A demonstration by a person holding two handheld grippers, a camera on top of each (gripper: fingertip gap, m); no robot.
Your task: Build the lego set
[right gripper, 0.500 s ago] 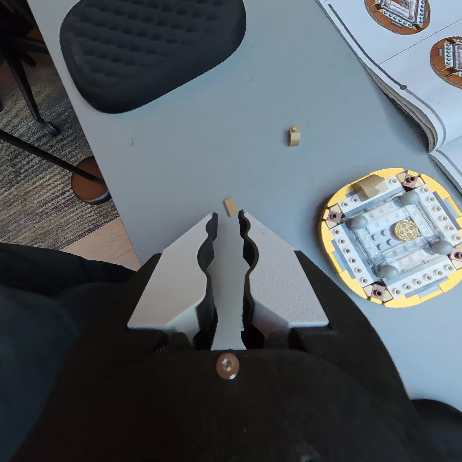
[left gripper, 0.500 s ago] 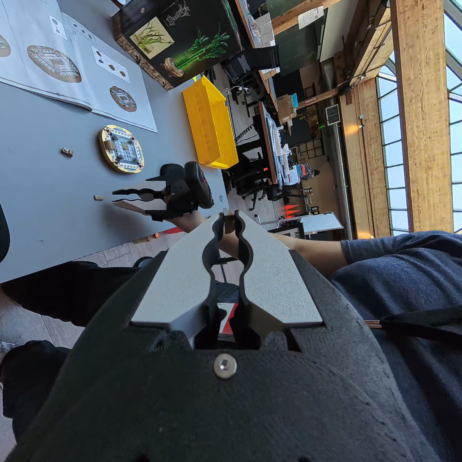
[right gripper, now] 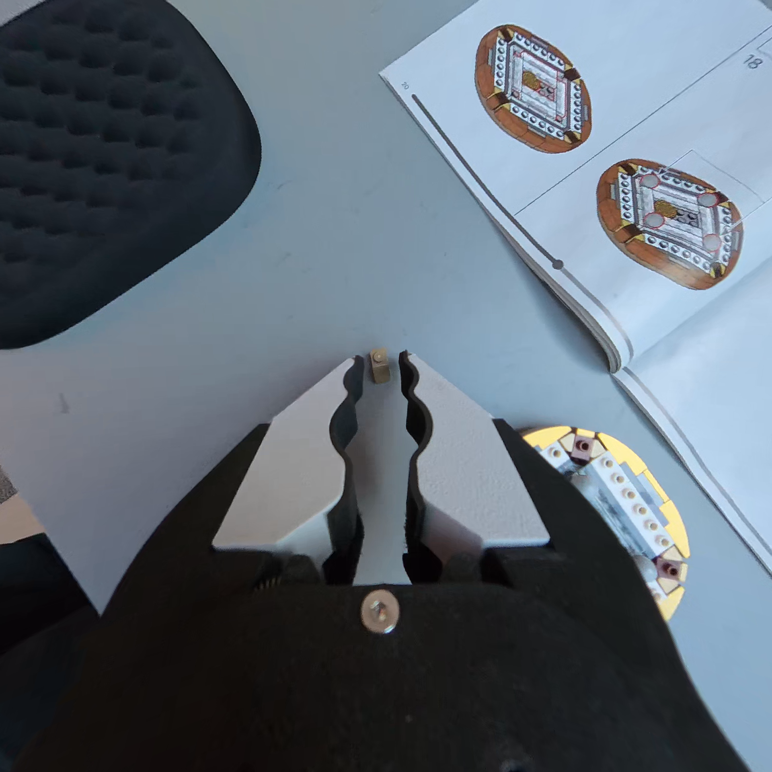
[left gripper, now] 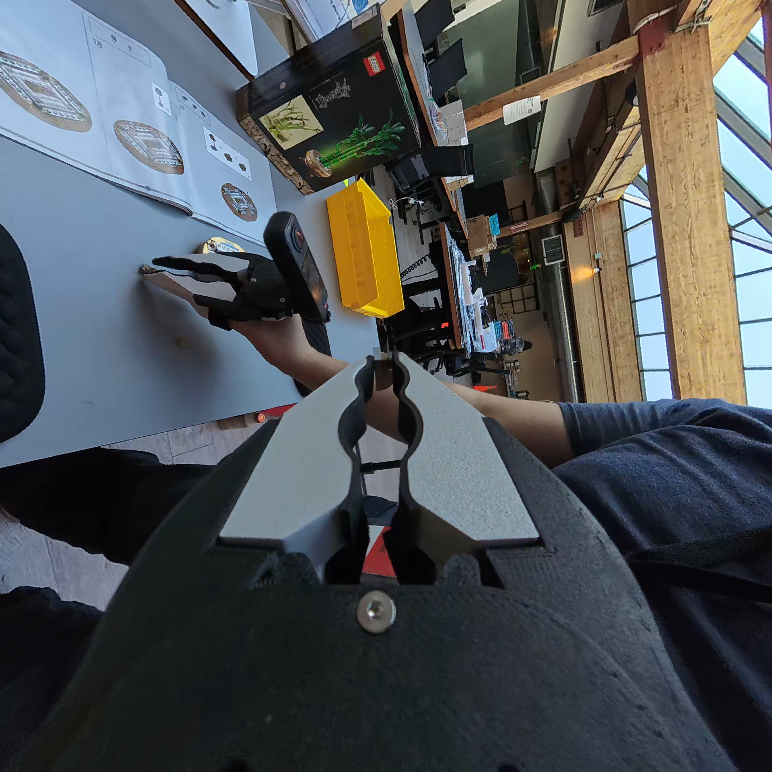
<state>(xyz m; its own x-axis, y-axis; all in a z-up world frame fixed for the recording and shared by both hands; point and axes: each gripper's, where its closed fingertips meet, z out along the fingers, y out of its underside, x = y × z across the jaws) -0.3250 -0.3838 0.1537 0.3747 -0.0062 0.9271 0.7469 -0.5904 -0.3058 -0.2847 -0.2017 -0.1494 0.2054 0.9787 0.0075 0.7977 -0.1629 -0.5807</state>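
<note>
Writing shows in a few places. The black box [left gripper: 334, 113] standing at the far end of the surface [left gripper: 104, 334] carries a small red brand logo near its upper corner and a line of thin white ornate lettering beside it. The open booklet [right gripper: 651, 138] has a tiny page number at the corner of its left page and a larger step number near the top right edge; in the left wrist view the same booklet shows small step numbers by its part boxes. A white printed sheet [left gripper: 521, 109] is fixed to a wooden beam [left gripper: 555, 83], its text too small to read. A carton [left gripper: 480, 236] far back bears dark print.
</note>
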